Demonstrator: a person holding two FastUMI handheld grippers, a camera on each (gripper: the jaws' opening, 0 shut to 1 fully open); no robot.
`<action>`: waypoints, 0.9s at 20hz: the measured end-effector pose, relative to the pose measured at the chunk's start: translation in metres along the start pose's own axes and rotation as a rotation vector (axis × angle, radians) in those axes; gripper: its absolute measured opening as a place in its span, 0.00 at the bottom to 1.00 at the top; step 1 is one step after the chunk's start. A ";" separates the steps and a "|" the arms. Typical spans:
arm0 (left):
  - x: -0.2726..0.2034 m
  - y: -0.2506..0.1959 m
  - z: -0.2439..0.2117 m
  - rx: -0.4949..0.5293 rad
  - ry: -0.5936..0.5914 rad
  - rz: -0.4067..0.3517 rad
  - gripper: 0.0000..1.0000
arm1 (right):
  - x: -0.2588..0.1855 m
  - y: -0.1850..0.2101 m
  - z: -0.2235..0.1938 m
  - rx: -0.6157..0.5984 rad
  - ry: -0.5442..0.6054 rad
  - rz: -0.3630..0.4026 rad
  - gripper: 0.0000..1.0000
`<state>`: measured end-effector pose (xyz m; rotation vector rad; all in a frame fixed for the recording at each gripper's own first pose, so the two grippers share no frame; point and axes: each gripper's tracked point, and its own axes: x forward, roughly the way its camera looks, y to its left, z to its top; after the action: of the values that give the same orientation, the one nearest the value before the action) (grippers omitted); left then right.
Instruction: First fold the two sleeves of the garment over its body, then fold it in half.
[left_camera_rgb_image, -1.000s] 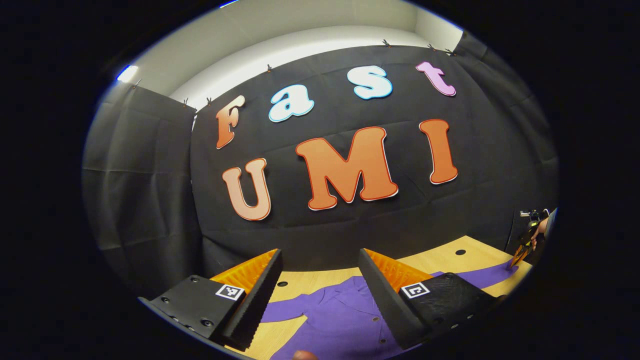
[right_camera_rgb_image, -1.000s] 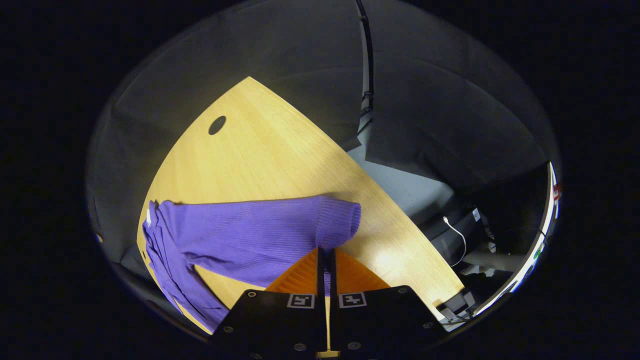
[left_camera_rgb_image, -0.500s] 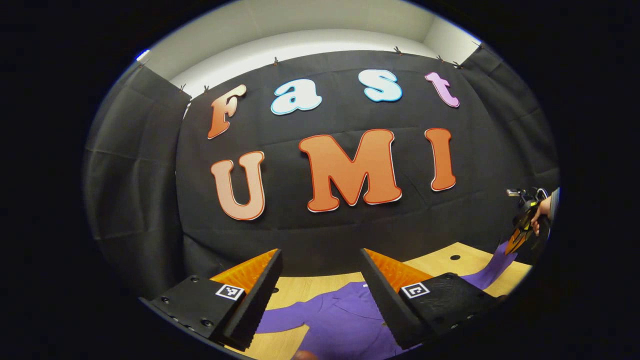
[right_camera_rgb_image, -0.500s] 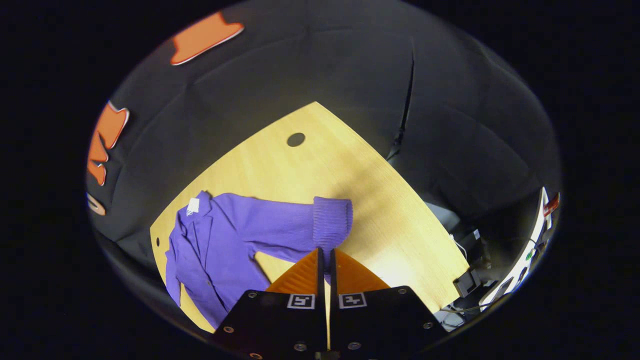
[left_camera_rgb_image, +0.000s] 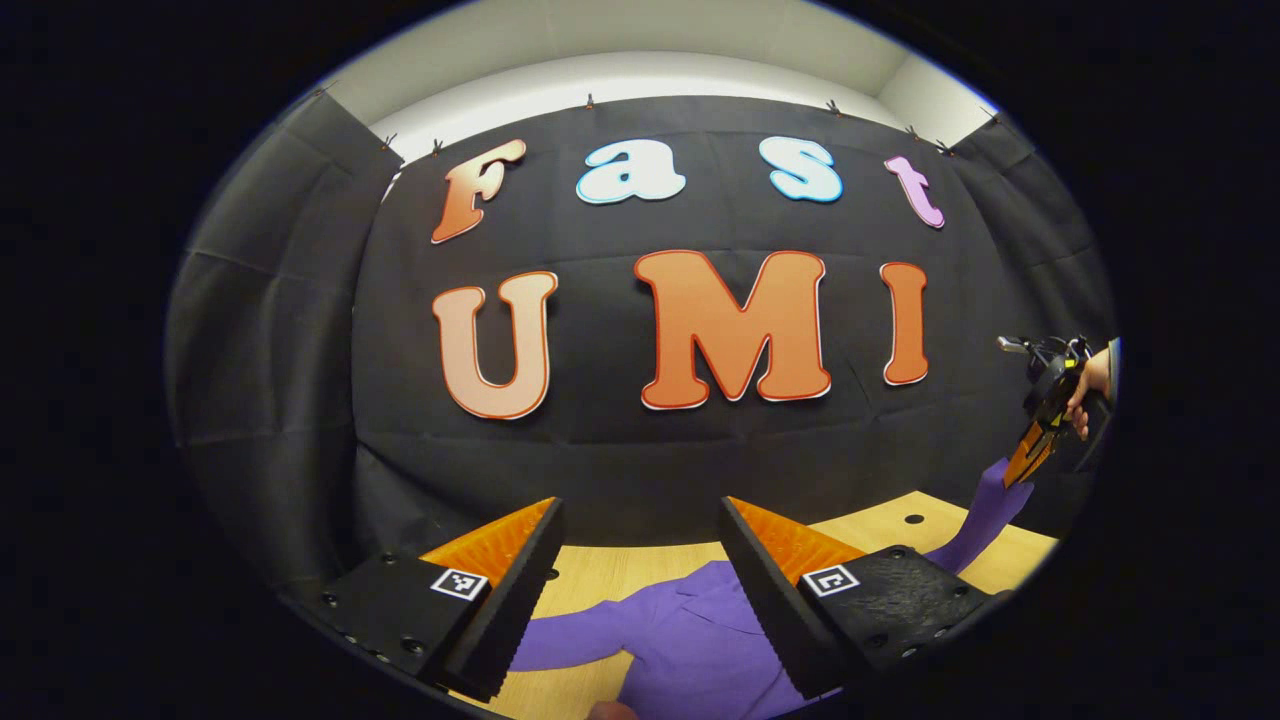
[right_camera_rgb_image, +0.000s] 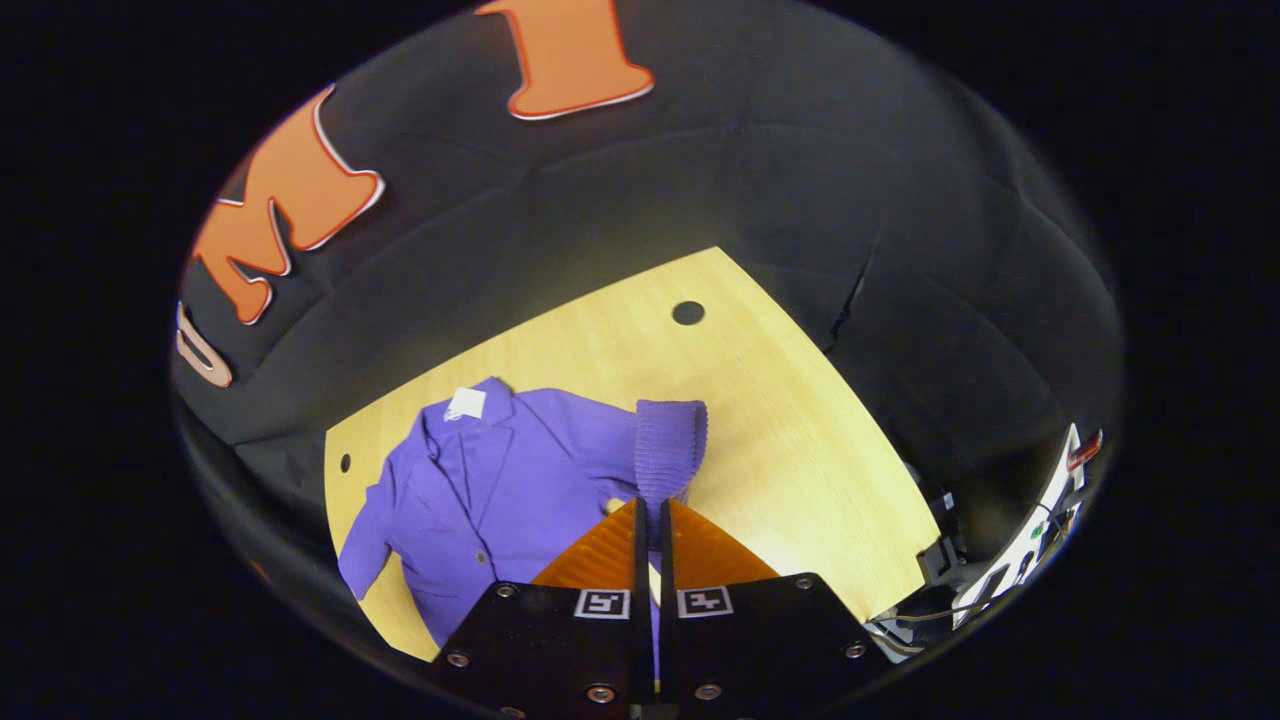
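Seemingly one garment (right_camera_rgb_image: 480, 480), two claws

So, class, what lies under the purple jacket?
The wooden table lies under the jacket; the part beneath the cloth is covered. The right gripper holds its sleeve lifted.

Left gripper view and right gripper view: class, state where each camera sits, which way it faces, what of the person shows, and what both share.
Left gripper view: rides the open left gripper, low over the table, facing the booth wall; a hand holds the right gripper.
Right gripper view: rides the right gripper, raised, looking down; it is shut on the sleeve.
Shared: purple garment, table.
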<state>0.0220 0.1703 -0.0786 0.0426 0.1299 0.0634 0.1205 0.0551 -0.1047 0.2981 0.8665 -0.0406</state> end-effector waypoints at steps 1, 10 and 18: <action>0.001 0.007 -0.003 -0.006 0.002 0.004 0.98 | -0.002 0.015 0.003 -0.016 -0.007 0.009 0.03; 0.003 0.082 -0.021 -0.010 0.028 0.088 0.98 | 0.006 0.161 -0.013 -0.073 0.021 0.170 0.02; 0.008 0.108 -0.054 0.014 0.096 0.084 0.98 | 0.005 0.238 -0.037 -0.068 0.007 0.339 0.02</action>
<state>0.0159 0.2801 -0.1282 0.0593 0.2250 0.1489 0.1332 0.2940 -0.0732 0.3783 0.8125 0.3046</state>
